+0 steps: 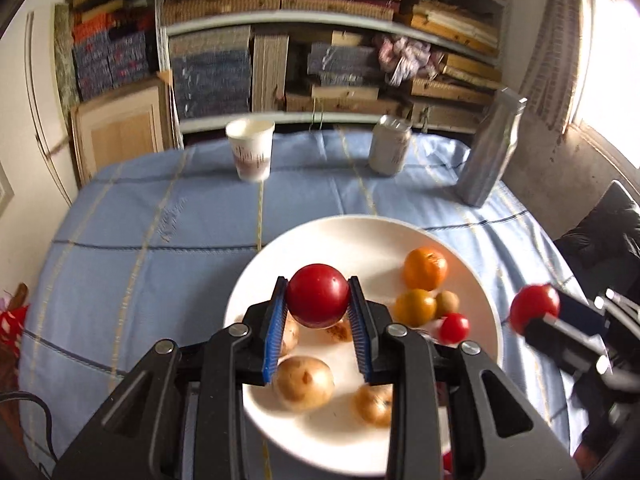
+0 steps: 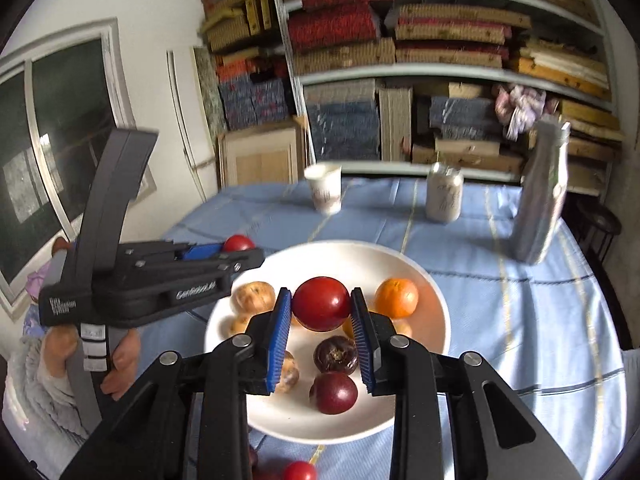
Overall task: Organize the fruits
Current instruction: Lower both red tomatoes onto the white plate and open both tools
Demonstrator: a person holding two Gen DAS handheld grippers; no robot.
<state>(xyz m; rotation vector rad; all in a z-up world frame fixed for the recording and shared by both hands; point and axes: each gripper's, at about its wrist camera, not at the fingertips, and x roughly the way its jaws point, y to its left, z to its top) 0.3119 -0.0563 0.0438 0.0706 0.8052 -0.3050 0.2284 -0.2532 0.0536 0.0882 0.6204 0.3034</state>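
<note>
Each gripper [image 1: 318, 300] [image 2: 321, 304] pinches a smooth, round red fruit [image 1: 317, 295] [image 2: 321, 303] across its middle; both look light, slippery and easily bruised.

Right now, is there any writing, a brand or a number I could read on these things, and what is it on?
None can be read for certain.
Left tongs, side of body: white lettering, too blurred.
Left tongs, rear block: small white print, too blurred.
Cup: brownish print, unreadable.
Can: faint marks, unreadable.
Silver pouch: green patch, no letters legible.
</note>
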